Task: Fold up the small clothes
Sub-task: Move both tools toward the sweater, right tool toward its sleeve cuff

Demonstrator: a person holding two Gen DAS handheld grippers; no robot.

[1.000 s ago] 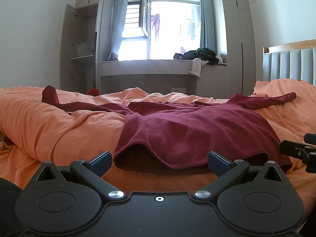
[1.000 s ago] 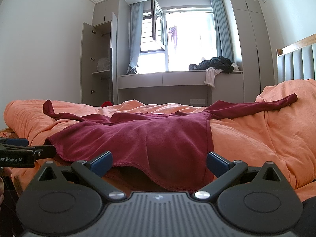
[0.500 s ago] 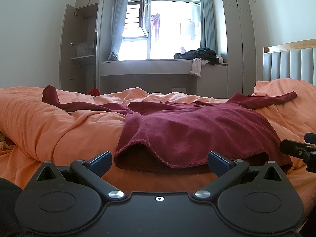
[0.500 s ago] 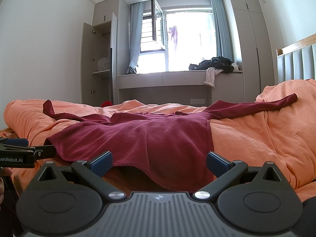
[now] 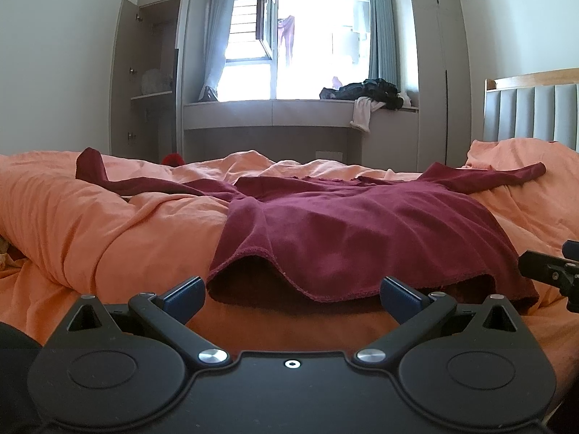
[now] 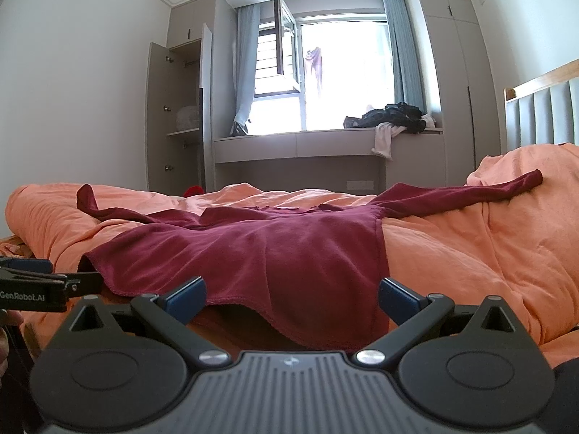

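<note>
A dark red long-sleeved top (image 5: 362, 231) lies spread flat on the orange duvet (image 5: 90, 224), sleeves stretched out to left and right, hem toward me. It also shows in the right wrist view (image 6: 275, 253). My left gripper (image 5: 293, 294) is open and empty, just short of the hem's left half. My right gripper (image 6: 292, 294) is open and empty, just short of the hem's right corner. The right gripper's tip shows at the right edge of the left wrist view (image 5: 553, 271); the left gripper shows at the left edge of the right wrist view (image 6: 43, 285).
The bed has a padded headboard (image 5: 532, 108) on the right. Behind it stand a window bench (image 5: 275, 115) with a heap of dark clothes (image 5: 365, 90), an open wardrobe (image 5: 152, 83) on the left, and a small red object (image 5: 173, 159) beyond the duvet.
</note>
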